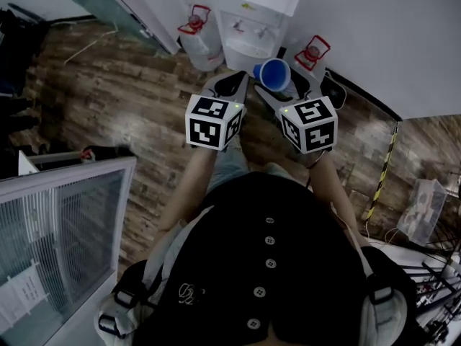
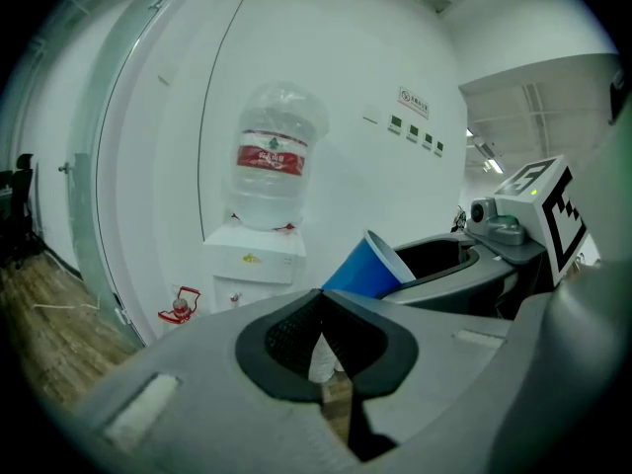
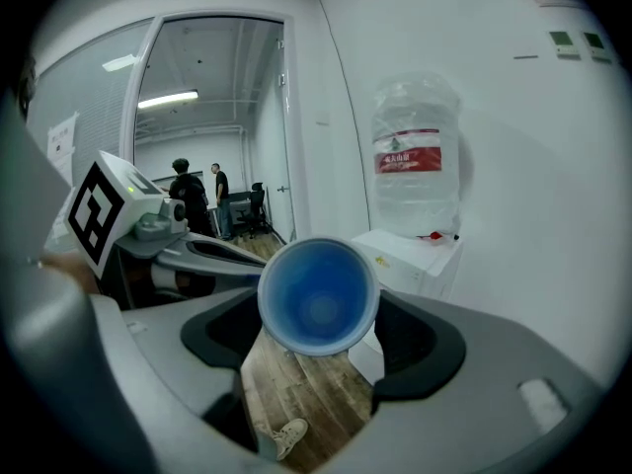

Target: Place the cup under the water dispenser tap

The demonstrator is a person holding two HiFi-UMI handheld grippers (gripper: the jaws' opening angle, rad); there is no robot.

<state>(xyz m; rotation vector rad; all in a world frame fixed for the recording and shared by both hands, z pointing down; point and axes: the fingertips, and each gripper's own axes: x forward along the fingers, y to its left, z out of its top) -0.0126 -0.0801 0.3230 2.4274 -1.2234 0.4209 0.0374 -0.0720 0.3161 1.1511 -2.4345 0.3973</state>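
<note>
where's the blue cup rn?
The blue cup is clamped in the right gripper, mouth facing its camera; in the head view it sits right of centre, in front of the water dispenser, not yet under a tap.

blue cup (image 3: 318, 296), smooth with a soft sheen inside, could be plastic or coated paper. right gripper (image 3: 318, 326) and left gripper (image 2: 322, 294), both matt grey plastic with dark ribbed pads (image 2: 286, 339). floor (image 1: 122, 99) is dark, grainy wood planks. water dispenser (image 1: 248, 31) smooth white plastic, its bottle (image 2: 275, 156) clear and glossy.
</note>
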